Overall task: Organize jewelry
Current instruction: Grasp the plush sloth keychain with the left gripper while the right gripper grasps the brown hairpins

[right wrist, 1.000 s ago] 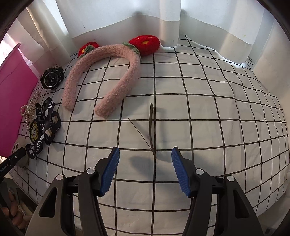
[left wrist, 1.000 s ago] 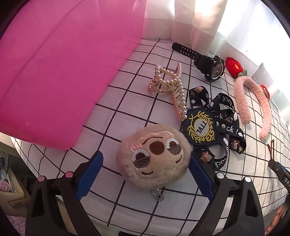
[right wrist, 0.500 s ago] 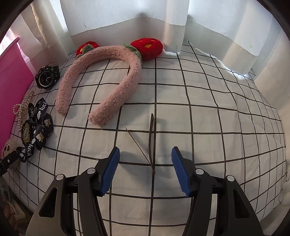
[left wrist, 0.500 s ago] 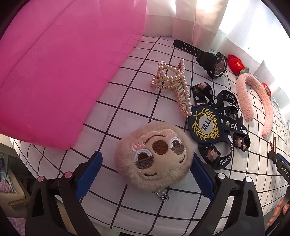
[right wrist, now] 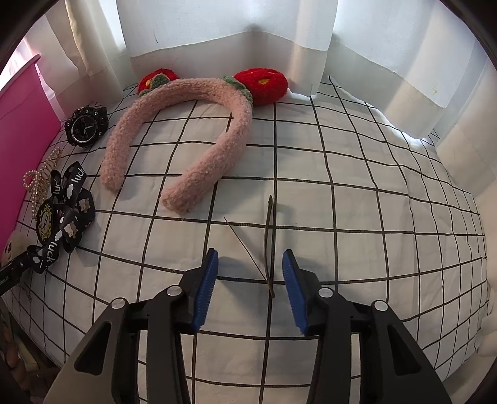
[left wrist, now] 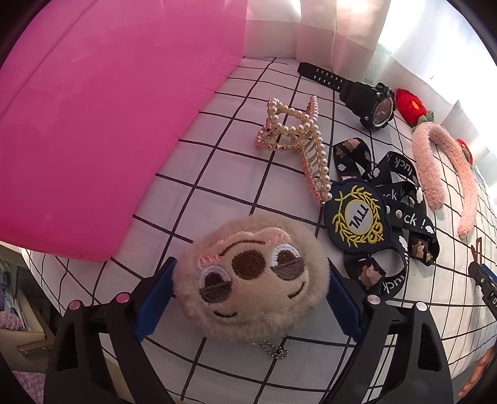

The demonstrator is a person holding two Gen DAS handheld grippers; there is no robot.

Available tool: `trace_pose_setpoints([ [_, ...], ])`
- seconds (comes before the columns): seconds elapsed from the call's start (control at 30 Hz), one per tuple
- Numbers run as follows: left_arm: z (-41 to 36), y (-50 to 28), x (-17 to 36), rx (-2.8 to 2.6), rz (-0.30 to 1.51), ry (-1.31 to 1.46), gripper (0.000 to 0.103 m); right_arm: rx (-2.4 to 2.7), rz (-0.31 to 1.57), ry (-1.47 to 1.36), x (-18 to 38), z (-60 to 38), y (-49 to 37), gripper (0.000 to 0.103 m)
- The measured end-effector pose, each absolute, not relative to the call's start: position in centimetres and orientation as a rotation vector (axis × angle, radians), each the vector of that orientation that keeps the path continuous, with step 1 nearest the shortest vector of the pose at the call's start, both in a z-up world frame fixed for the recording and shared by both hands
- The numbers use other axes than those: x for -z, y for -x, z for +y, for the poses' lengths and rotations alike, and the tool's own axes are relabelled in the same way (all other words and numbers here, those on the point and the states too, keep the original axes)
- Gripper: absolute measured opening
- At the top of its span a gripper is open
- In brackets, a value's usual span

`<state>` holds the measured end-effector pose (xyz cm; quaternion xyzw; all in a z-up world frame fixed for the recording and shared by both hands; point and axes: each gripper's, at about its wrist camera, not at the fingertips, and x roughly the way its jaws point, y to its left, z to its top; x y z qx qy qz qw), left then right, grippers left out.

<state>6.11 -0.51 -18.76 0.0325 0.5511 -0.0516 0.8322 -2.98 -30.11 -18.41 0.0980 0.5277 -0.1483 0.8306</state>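
Observation:
My left gripper (left wrist: 248, 289) is open, its blue pads on either side of a beige plush sloth-face charm (left wrist: 251, 276) with a ball chain; whether the pads touch it I cannot tell. Beyond lie a pearl hair claw (left wrist: 298, 143), a black ribbon bow with a "TVL" badge (left wrist: 372, 217), a black watch (left wrist: 369, 99) and a pink fuzzy headband (left wrist: 435, 167). My right gripper (right wrist: 248, 273) is open over a thin dark hair clip (right wrist: 268, 245) that lies between its pads on the checked cloth. The headband (right wrist: 217, 149), watch (right wrist: 85, 126) and bow (right wrist: 65, 208) show to its left.
A large pink box (left wrist: 93, 118) stands along the left of the white checked cloth (right wrist: 372, 217). White curtains (right wrist: 217, 28) hang behind. The table's edge runs close below both grippers. The right gripper's tip (left wrist: 484, 279) shows at the left wrist view's right edge.
My left gripper has moved forward so the plush charm sits deeper between its pads. My right gripper has advanced over the hair clip and its jaws have narrowed a little.

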Motion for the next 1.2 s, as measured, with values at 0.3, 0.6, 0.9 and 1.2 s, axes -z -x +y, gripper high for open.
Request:
trace_pose_setpoints([
  [0.3,-0.7,-5.7,18.3,0.105,1.163,-0.056,0.063,0.311,1.117,-0.168,18.2,-28.9,2.7,0.009],
  [0.6,-0.3,-5.4,17.4,0.115,1.144,-0.046,0.057,0.295,1.104,-0.176,17.8,-28.3,3.0,0.008],
  [0.9,-0.2,-4.6,14.4,0.141,1.079,-0.038,0.057,0.280,1.068,-0.188,15.7,-27.9,3.2,0.008],
  [1.2,-0.2,-4.5,11.6,0.170,1.038,-0.029,0.057,0.248,1.023,-0.190,13.4,-27.1,2.8,0.008],
])
